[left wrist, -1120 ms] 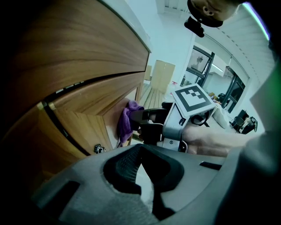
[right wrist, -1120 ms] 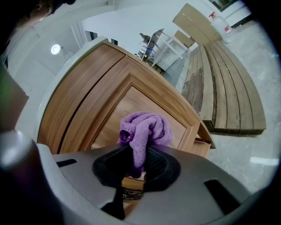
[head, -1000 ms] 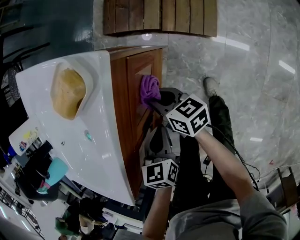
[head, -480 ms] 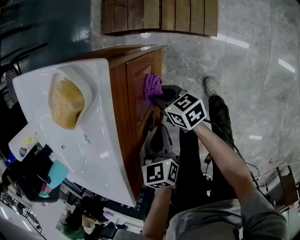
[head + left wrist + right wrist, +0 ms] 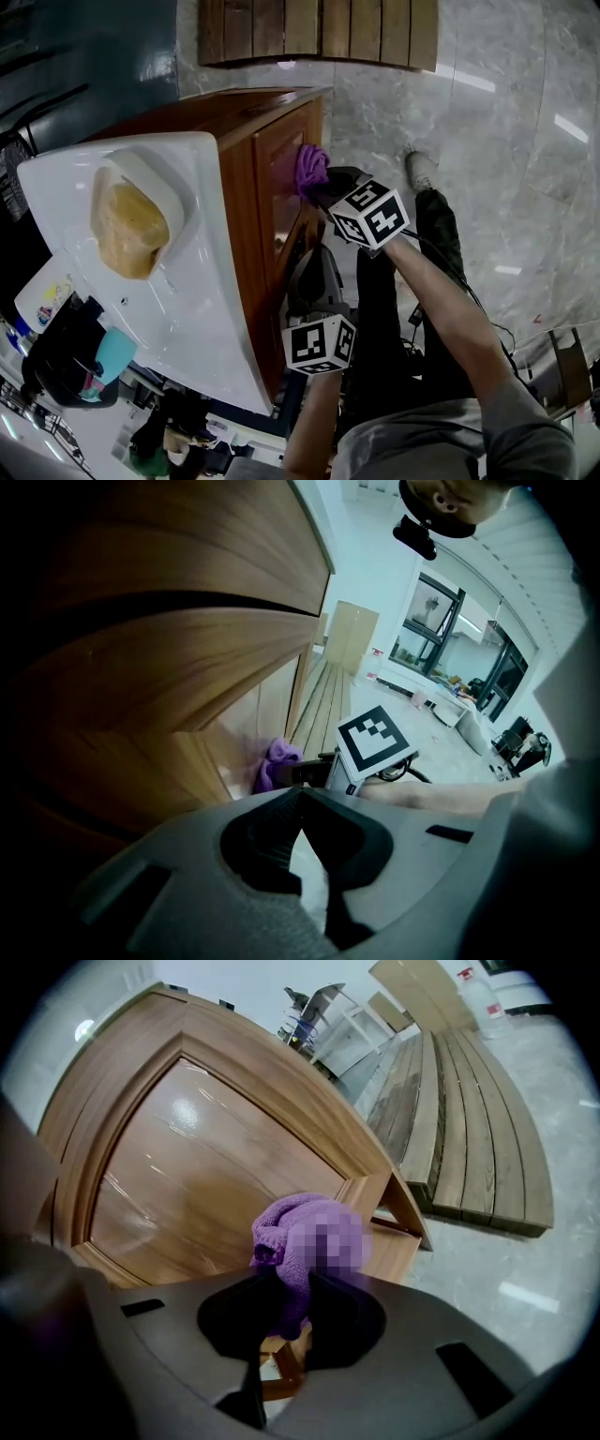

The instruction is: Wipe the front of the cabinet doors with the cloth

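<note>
A pale marble floor [image 5: 487,131] fills the right side of the head view, with a person's legs and one shoe on it. To the left a white bench [image 5: 178,309] with a sunken basin [image 5: 127,230], yellowish inside, tops a brown wooden cabinet [image 5: 246,216]. A slatted wooden board [image 5: 319,33] lies on the floor beyond the cabinet. The cabinet door [image 5: 206,1185] has a glossy raised panel inside a frame. The right gripper [image 5: 286,1302] reaches toward the door near its far edge, its jaws clamped on a bunched purple cloth [image 5: 305,1241]. The cloth sticks out past the jaw tips and, in the head view, touches the door front [image 5: 281,187]. The left gripper [image 5: 302,808] hangs lower and nearer the person, close beside the cabinet front, with its jaw tips together and nothing between them. From its view the cloth [image 5: 275,761] shows against the wood, well ahead of it.
</note>
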The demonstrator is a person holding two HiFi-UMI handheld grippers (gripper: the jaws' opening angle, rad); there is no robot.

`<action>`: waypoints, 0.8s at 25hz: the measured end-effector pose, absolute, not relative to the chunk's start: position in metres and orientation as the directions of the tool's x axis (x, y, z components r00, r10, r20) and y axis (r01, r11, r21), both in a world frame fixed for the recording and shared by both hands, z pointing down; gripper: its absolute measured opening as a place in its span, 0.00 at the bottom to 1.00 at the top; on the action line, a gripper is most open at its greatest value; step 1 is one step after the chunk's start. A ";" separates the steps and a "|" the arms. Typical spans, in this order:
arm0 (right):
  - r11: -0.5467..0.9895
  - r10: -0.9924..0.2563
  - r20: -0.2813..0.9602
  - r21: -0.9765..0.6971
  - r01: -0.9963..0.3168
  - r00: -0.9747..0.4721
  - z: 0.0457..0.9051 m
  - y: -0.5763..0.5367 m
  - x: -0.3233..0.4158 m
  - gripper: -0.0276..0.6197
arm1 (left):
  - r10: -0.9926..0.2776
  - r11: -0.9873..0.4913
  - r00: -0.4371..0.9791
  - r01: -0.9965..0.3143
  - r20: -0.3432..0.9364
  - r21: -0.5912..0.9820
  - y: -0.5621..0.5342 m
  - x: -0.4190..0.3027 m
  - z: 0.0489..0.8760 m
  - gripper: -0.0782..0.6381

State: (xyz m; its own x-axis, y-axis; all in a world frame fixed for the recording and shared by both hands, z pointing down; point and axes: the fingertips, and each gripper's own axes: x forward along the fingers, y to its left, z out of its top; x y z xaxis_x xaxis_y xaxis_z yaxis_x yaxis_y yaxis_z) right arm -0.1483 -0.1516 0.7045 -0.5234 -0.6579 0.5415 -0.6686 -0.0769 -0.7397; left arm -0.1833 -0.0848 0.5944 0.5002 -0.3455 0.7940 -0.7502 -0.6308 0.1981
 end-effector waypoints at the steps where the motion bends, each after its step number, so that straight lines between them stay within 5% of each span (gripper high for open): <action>1: -0.076 -0.653 0.544 -0.739 -0.669 -0.527 0.706 -0.151 -0.149 0.14 | -0.344 -0.630 0.499 -0.751 0.796 0.198 -0.085 -0.183 0.595 0.12; 20: -0.054 -0.578 0.617 -0.682 -0.729 -0.534 0.728 -0.148 -0.146 0.14 | -0.326 -0.633 0.495 -0.747 0.806 0.202 -0.091 -0.173 0.604 0.12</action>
